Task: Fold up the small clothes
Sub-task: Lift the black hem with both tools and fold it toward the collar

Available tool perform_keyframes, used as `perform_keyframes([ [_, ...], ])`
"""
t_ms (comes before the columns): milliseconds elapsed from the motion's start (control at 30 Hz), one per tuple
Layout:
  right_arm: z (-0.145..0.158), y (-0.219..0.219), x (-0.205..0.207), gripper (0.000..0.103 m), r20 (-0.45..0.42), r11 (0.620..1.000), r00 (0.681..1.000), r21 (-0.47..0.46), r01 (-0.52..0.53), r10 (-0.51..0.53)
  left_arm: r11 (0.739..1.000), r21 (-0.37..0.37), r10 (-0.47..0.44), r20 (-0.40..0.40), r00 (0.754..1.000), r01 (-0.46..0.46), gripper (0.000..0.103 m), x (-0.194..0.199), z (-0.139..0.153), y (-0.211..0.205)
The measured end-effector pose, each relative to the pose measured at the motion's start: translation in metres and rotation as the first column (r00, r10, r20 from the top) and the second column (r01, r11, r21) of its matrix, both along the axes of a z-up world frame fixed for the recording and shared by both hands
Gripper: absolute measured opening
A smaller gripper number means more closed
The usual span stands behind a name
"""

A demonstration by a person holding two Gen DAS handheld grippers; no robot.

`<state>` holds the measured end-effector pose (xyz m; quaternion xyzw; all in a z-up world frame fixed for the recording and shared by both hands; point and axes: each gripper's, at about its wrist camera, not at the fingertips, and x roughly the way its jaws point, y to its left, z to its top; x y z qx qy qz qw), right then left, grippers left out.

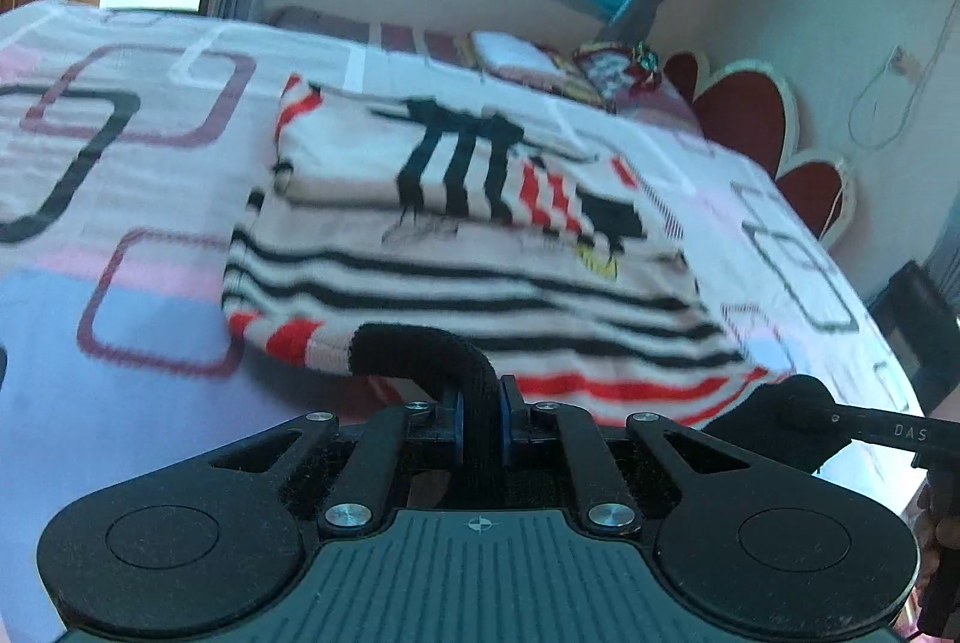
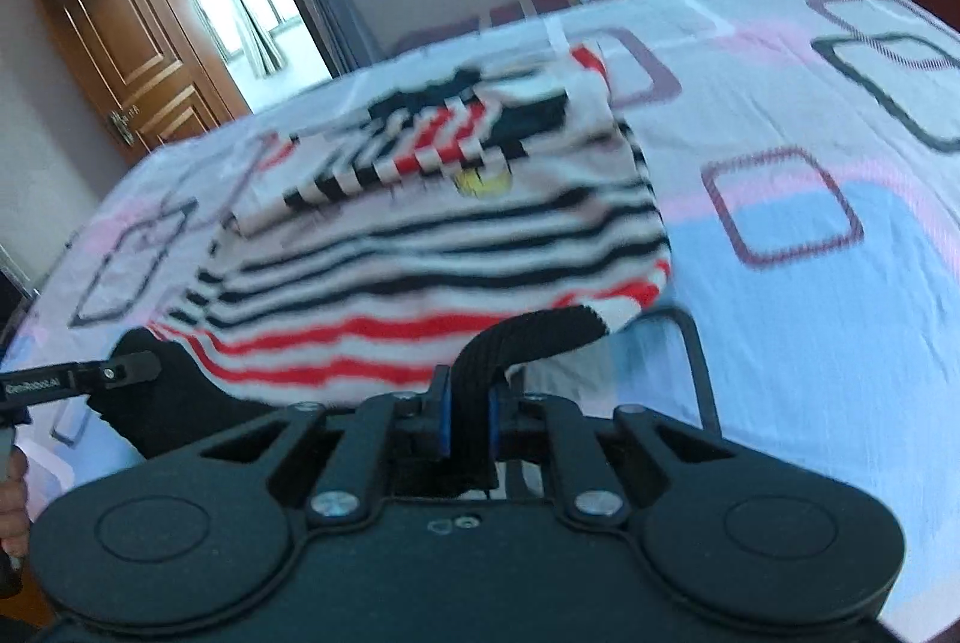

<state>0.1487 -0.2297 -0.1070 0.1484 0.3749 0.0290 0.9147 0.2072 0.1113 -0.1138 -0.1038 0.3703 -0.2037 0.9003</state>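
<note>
A small knit sweater point(image 1: 456, 259), white with black and red stripes and a black hem band, lies on the bed, its sleeves folded across the chest; it also shows in the right wrist view point(image 2: 432, 235). My left gripper point(image 1: 480, 403) is shut on the black hem at the near left corner. My right gripper point(image 2: 468, 415) is shut on the black hem at the near right corner. Each gripper shows in the other's view, the right one point(image 1: 798, 421) and the left one point(image 2: 138, 373), both on the lifted hem. The frames are motion-blurred.
The bed sheet point(image 1: 120, 283) is pink, white and blue with rounded squares. A red scalloped headboard point(image 1: 744, 115) stands at the far right. Pillows and colourful items point(image 1: 606, 73) lie at the head of the bed. A wooden door point(image 2: 120, 43) and windows are behind.
</note>
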Motion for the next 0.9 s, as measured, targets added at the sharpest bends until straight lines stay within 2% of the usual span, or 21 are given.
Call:
perform_keyframes([
  [133, 0.015, -0.005, 0.017, 0.011, 0.049, 1.0, 0.999, 0.028, -0.001, -0.001, 0.999, -0.034, 0.038, 0.055, 0.998, -0.036, 0.01, 0.017, 0.011, -0.001],
  [400, 0.032, -0.013, 0.064, 0.011, 0.115, 1.0, 0.993, 0.023, -0.014, 0.011, 0.998, -0.033, 0.047, 0.105, 0.993, -0.044, 0.01, 0.063, 0.023, -0.017],
  [567, 0.034, -0.021, 0.097, 0.011, 0.143, 0.999, 0.99, 0.05, -0.006, -0.001, 0.995, -0.065, 0.09, 0.147, 0.985, -0.081, 0.01, 0.093, 0.027, -0.025],
  [900, 0.036, -0.036, 0.182, 0.011, 0.188, 0.997, 0.982, 0.075, 0.012, -0.026, 0.985, -0.051, 0.171, 0.187, 0.967, -0.164, 0.01, 0.178, 0.023, -0.044],
])
